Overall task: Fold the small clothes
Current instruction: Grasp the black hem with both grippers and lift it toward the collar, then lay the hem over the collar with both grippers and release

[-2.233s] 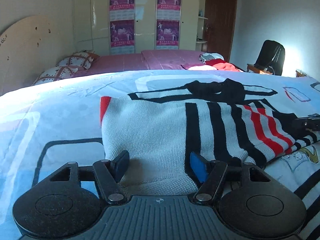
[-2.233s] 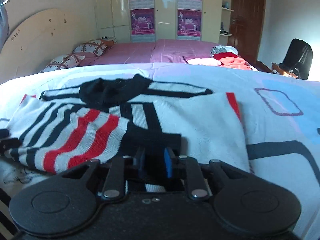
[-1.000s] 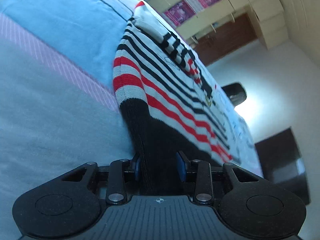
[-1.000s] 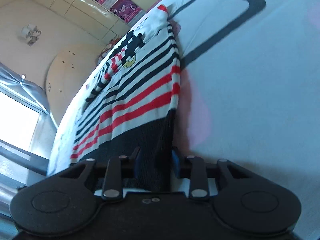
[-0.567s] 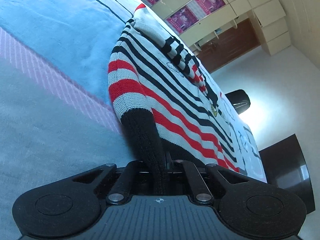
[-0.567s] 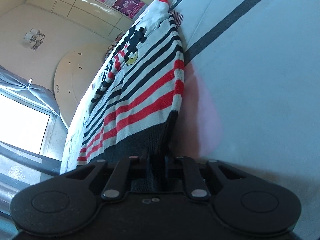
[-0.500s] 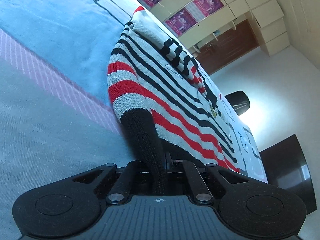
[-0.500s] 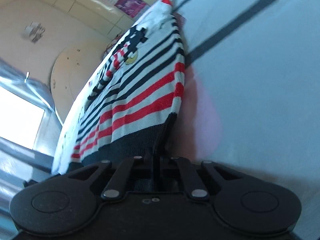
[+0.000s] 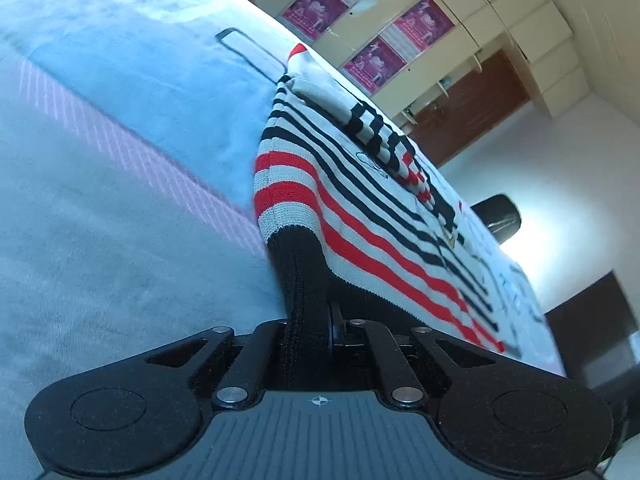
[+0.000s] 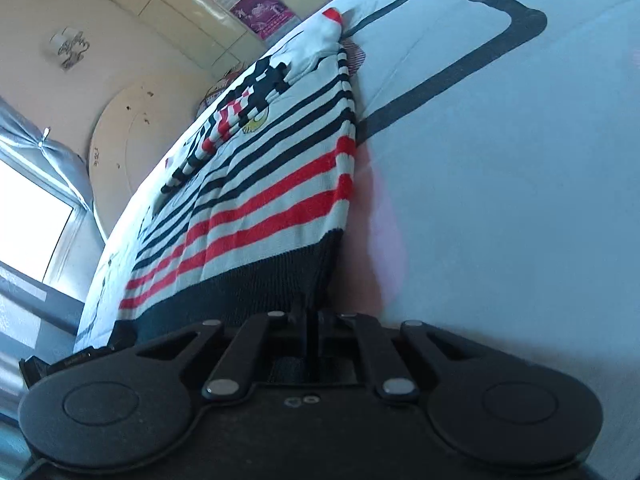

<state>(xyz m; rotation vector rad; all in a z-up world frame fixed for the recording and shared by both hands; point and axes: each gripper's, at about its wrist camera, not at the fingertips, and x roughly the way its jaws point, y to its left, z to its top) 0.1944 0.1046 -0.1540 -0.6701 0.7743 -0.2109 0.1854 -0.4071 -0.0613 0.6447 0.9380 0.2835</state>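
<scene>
A small knitted sweater [image 9: 360, 208] with white, black and red stripes and a black hem lies on the bed sheet [image 9: 120, 128]. My left gripper [image 9: 316, 320] is shut on the black hem at the sweater's left bottom corner. My right gripper [image 10: 310, 320] is shut on the black hem at the right bottom corner of the sweater [image 10: 272, 184]. The hem edge is raised between them. The folded-in sleeves lie on the body further away. The fingertips are hidden by the fabric.
The light blue and white printed sheet [image 10: 500, 160] spreads all around the sweater. A wardrobe with purple posters [image 9: 384, 28] and a brown door [image 9: 468, 116] stand beyond. A dark chair [image 9: 498, 216] is at the right. A window [image 10: 28, 220] is at the left.
Both grippers closed fully on the black hem about half a second ago. Since then both views have shifted a little, with the hem corners held.
</scene>
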